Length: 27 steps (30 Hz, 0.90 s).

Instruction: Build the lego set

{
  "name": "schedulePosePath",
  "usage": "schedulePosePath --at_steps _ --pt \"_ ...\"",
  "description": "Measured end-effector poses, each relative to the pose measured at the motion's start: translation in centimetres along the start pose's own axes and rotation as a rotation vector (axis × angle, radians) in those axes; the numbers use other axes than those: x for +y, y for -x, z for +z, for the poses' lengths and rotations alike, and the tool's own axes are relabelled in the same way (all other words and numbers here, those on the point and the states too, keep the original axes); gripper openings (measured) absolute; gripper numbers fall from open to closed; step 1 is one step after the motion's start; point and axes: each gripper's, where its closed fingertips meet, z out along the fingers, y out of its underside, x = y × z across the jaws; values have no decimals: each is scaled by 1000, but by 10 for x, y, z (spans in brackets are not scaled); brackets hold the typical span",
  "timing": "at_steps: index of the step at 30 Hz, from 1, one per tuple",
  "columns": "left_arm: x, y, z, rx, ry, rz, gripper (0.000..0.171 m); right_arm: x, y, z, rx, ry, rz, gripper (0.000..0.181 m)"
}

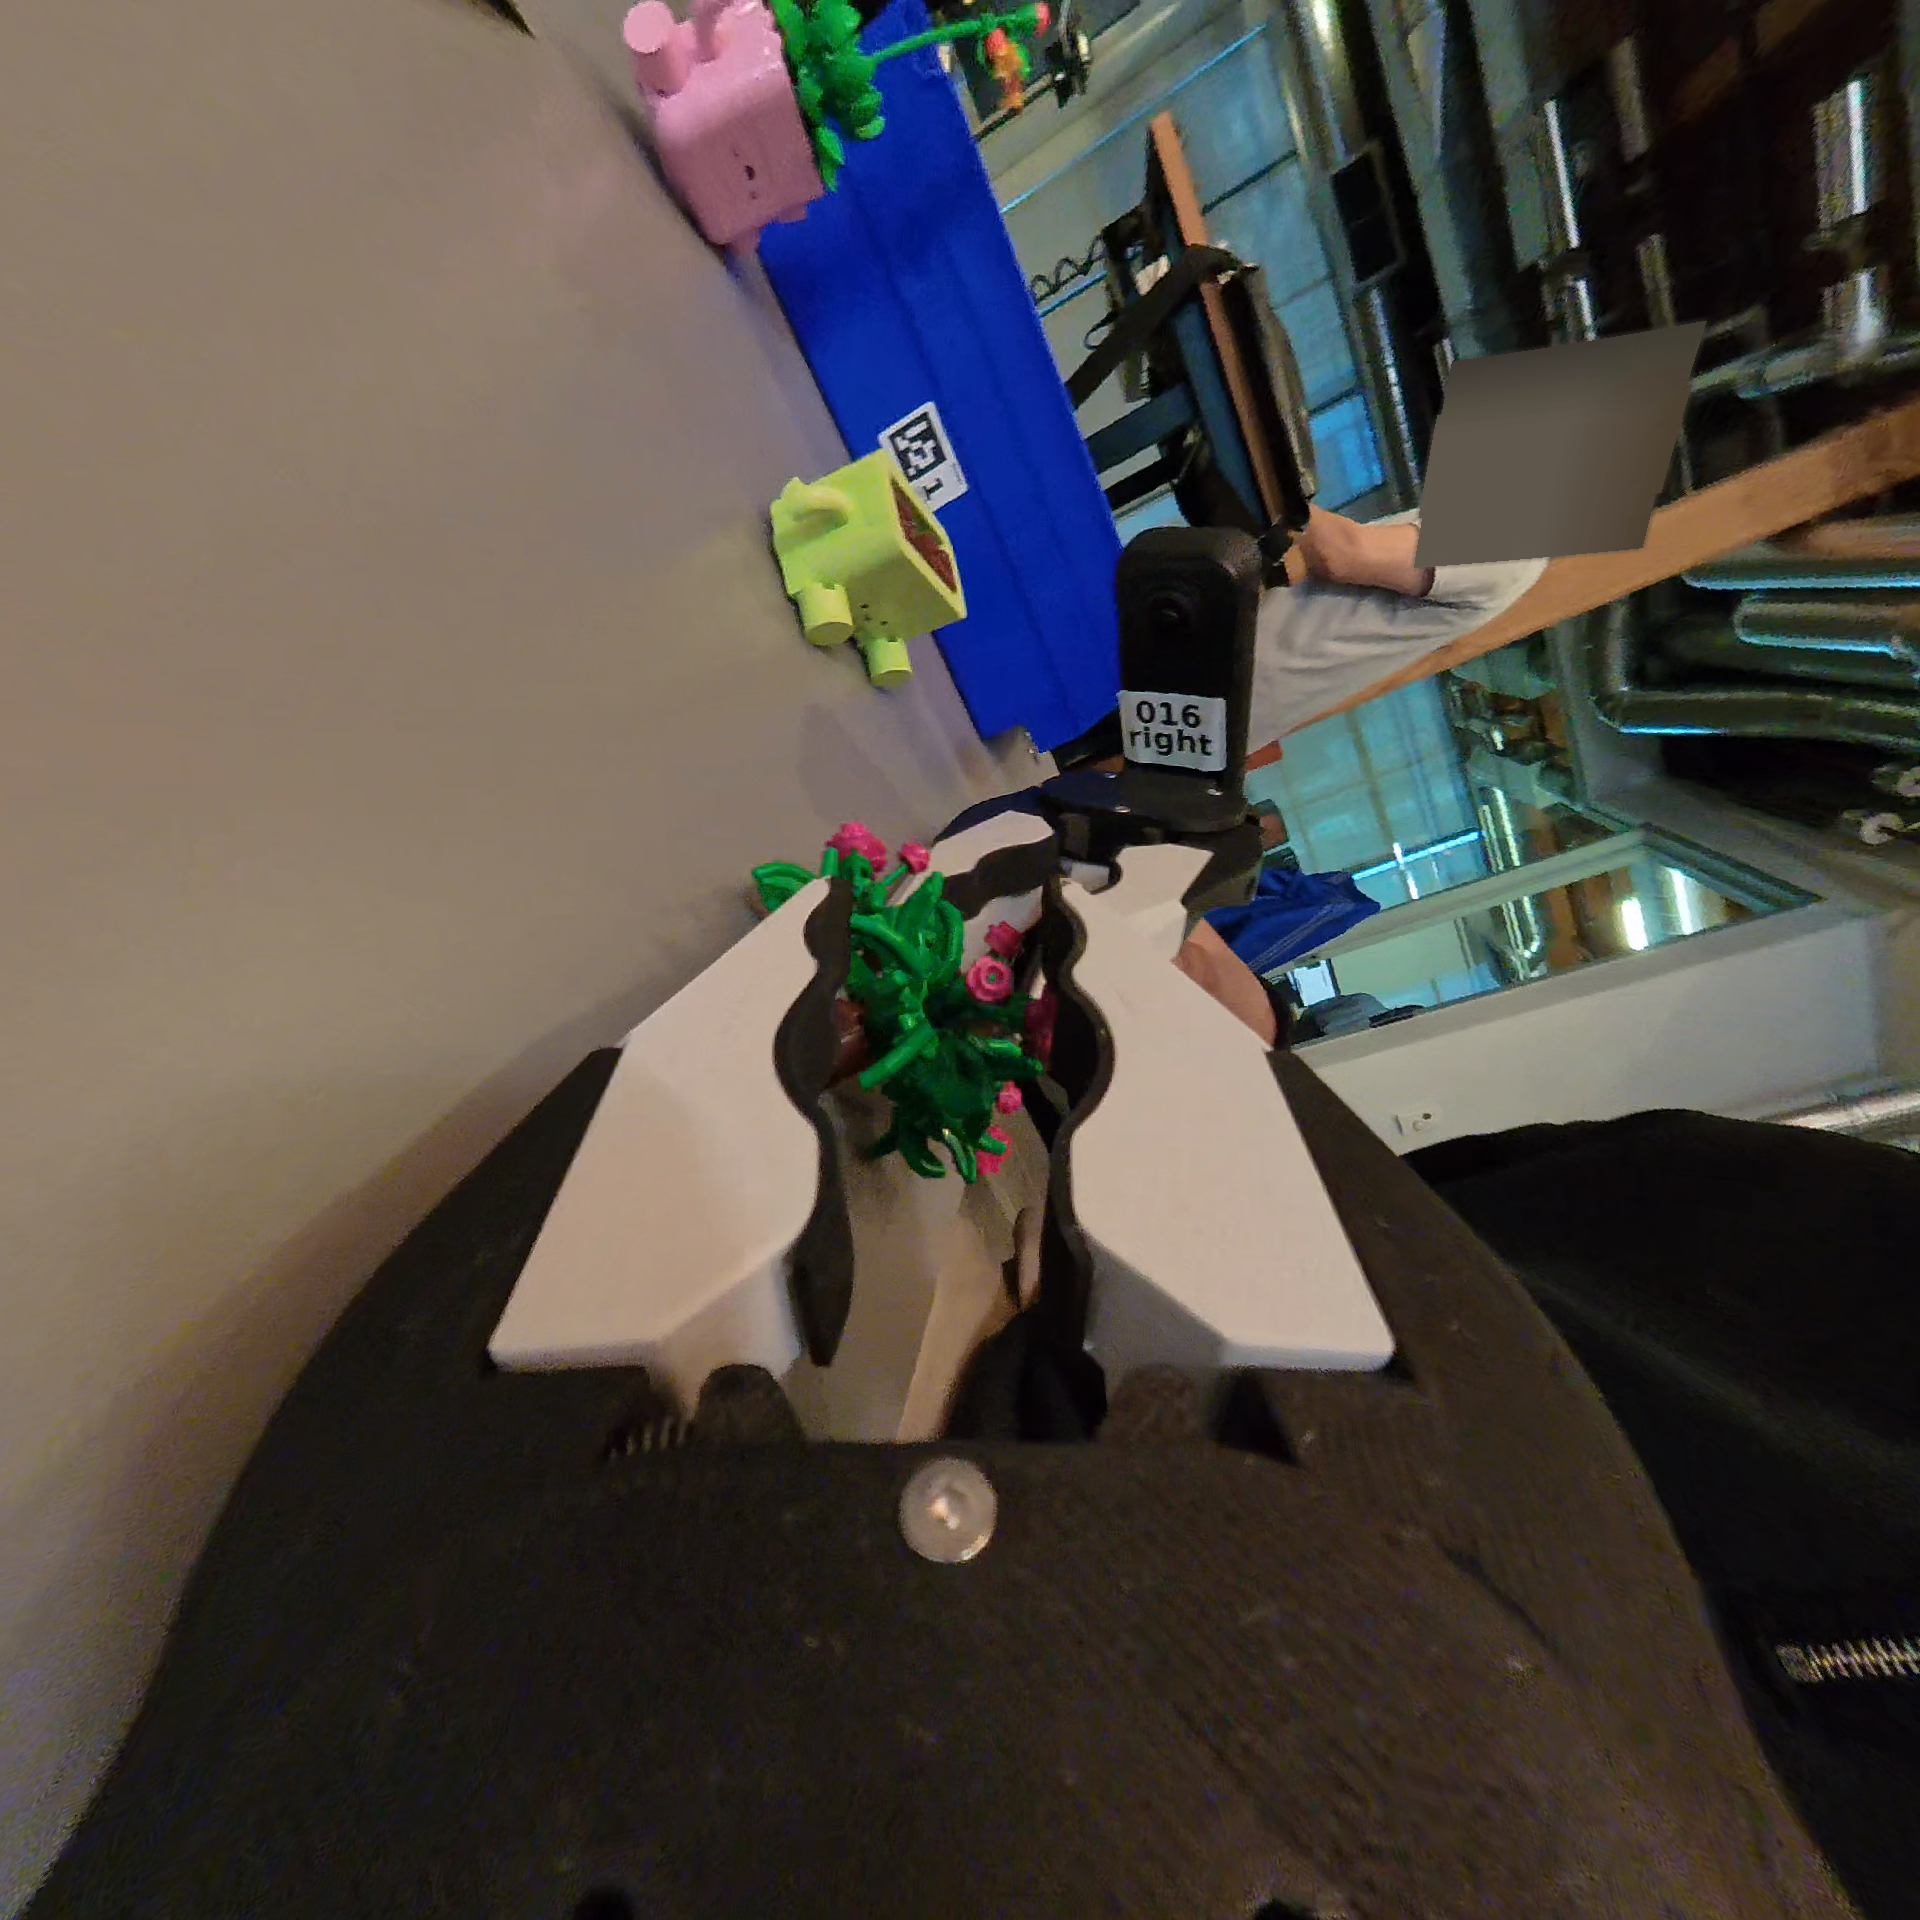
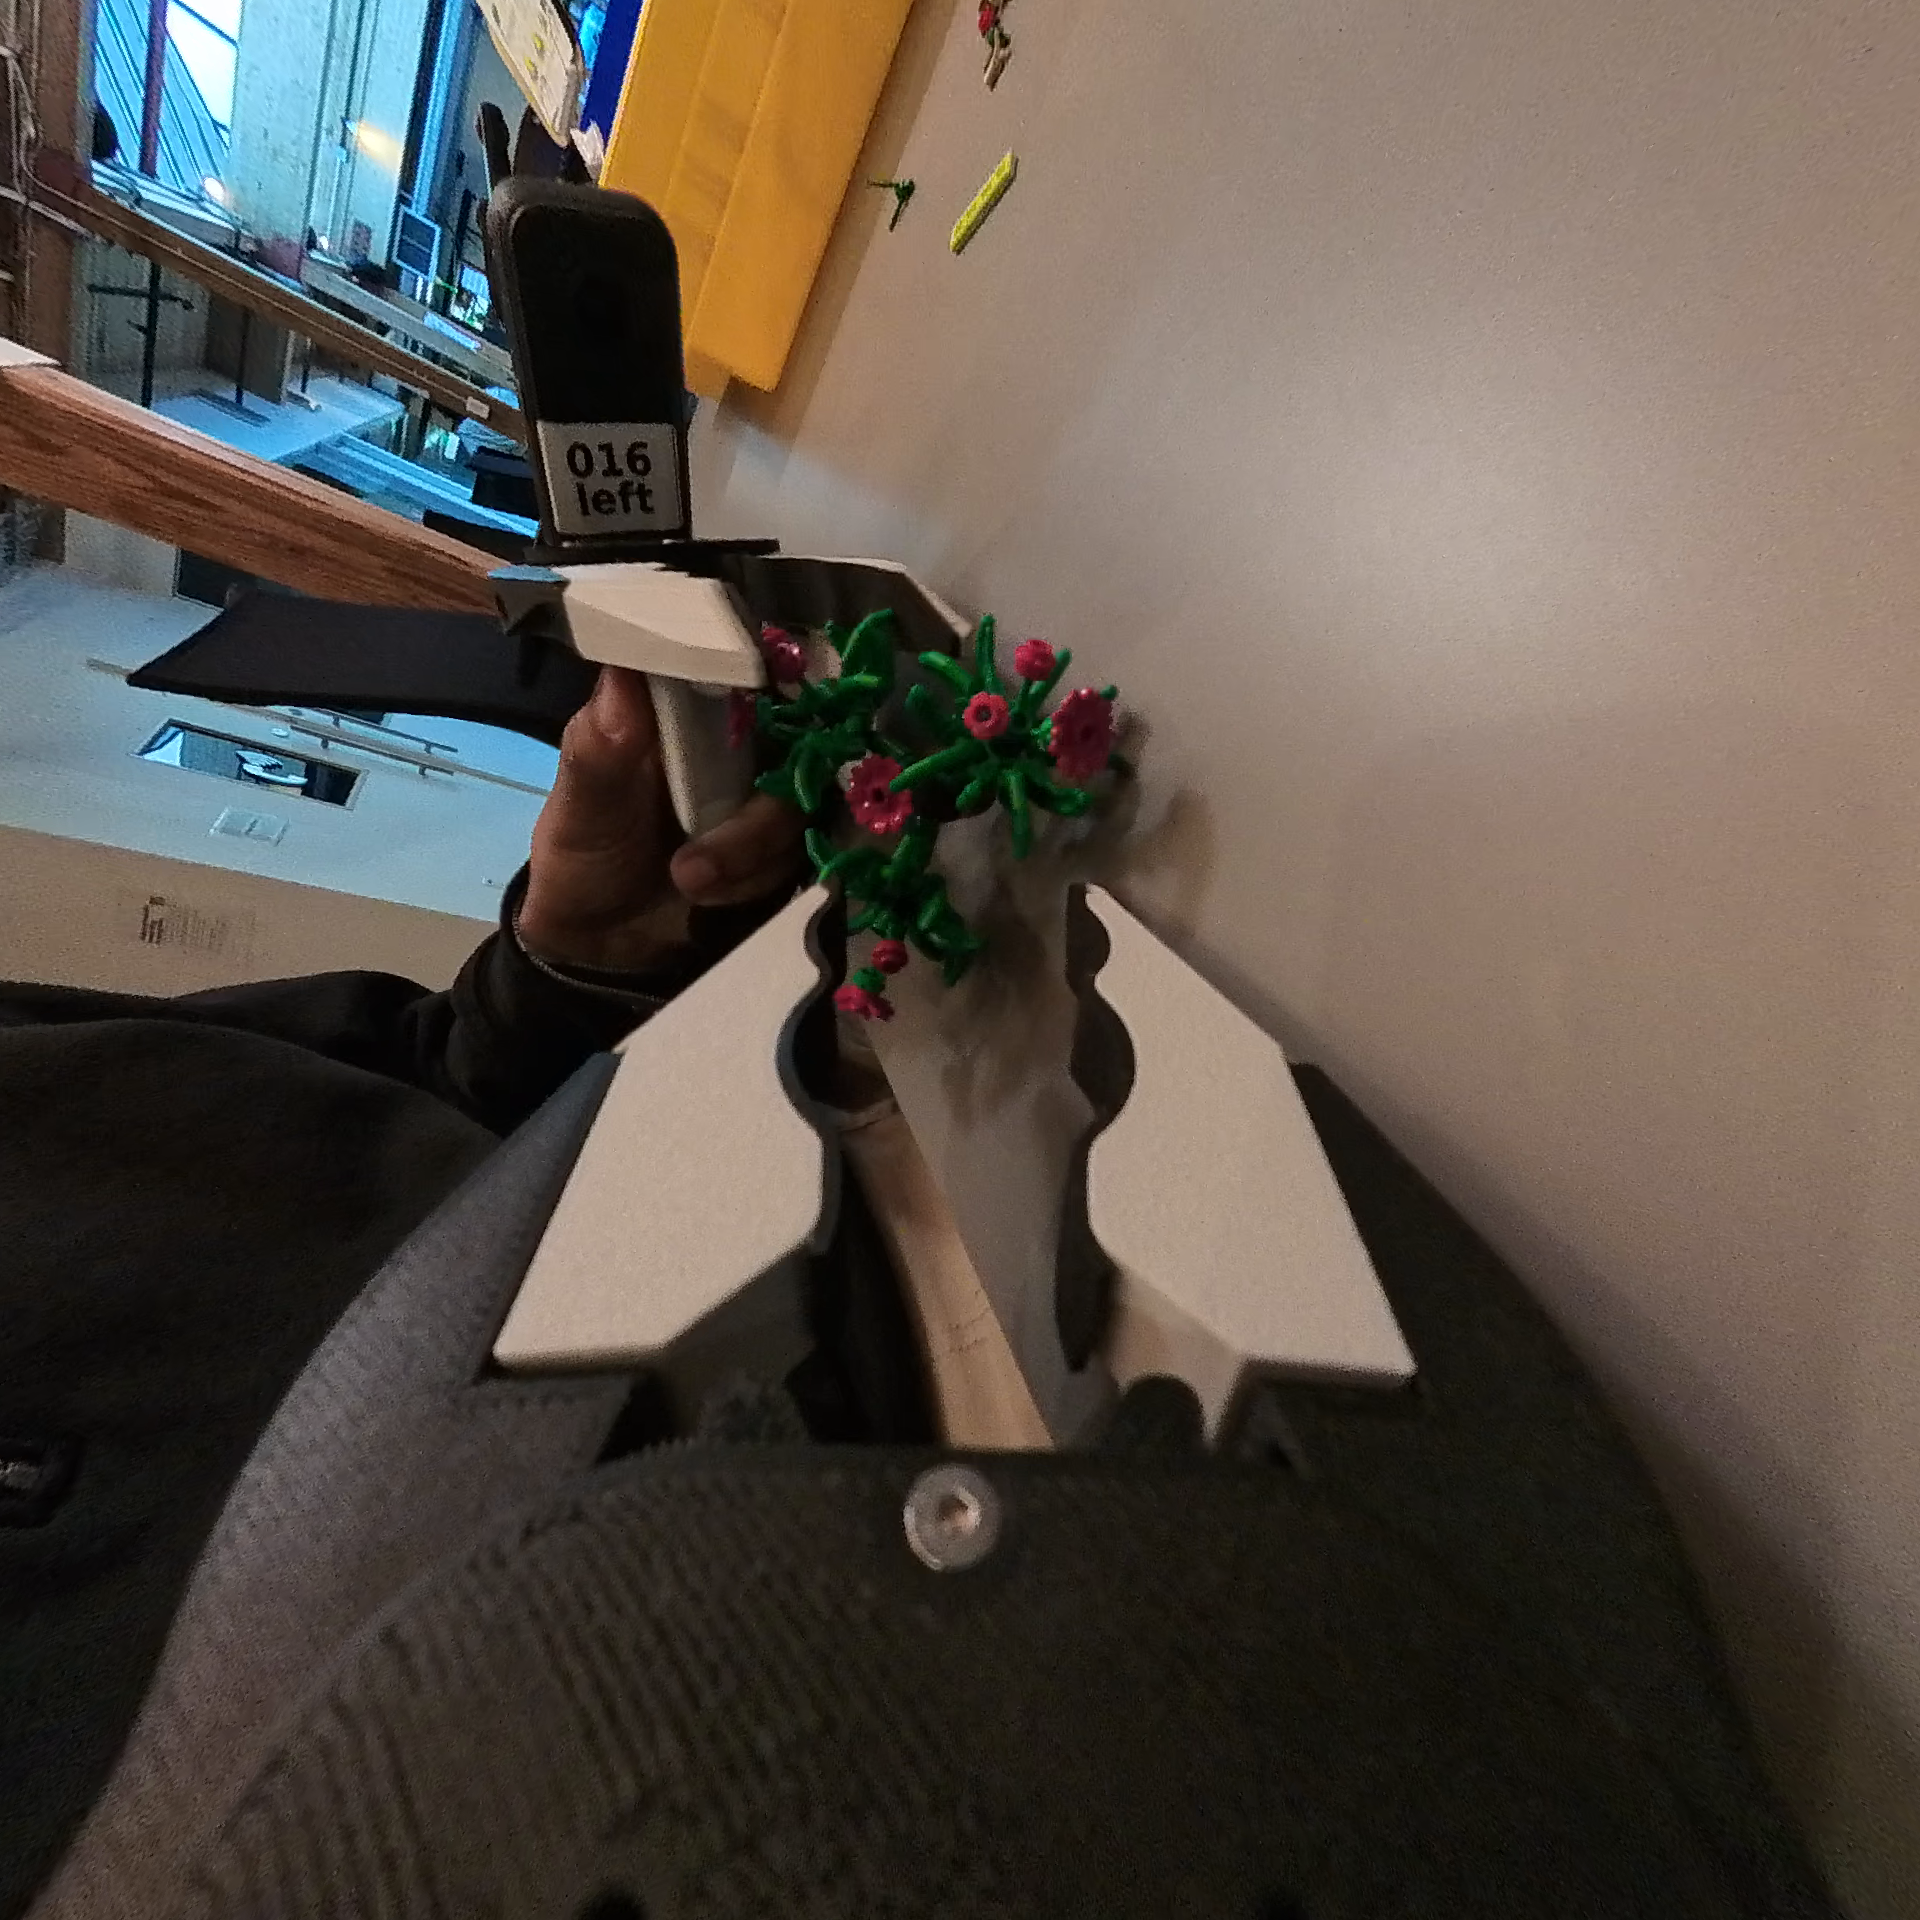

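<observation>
- Left wrist view: the left gripper is clenched around a green lego plant with pink flowers; beyond it the right gripper, and farther off a lime pot, pink pot and blue tray.
- Right wrist view: the right gripper is spread, holding nothing, the plant just beyond its tips; a yellow tray lies far left.

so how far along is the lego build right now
Done: a pink pot already carries green foliage; a lime pot stands assembled but unplanted. In hand: a flower cluster with green stems and pink blooms sits between the left gripper fingers, with the right gripper open just short of it. Left: loose pieces, including a lime bar, lie on the table.
</observation>
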Motion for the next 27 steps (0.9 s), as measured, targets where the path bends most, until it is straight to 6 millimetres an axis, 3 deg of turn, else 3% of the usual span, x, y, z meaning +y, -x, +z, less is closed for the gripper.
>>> schedulePosePath --at_steps 4,14,20,27 --pt "-5 6 -1 -28 -6 -5 38 -1 4 1 -38 1 5 43" --pt "-19 16 -23 -111 -71 64 39 -31 22 -18 -129 -185 -106 34" --pt "-22 16 -27 -138 -81 122 40 -38 27 -23 -51 -234 -281 26" --pt "-30 17 -42 -167 -106 184 40 -42 22 -23 28 -258 -347 26"
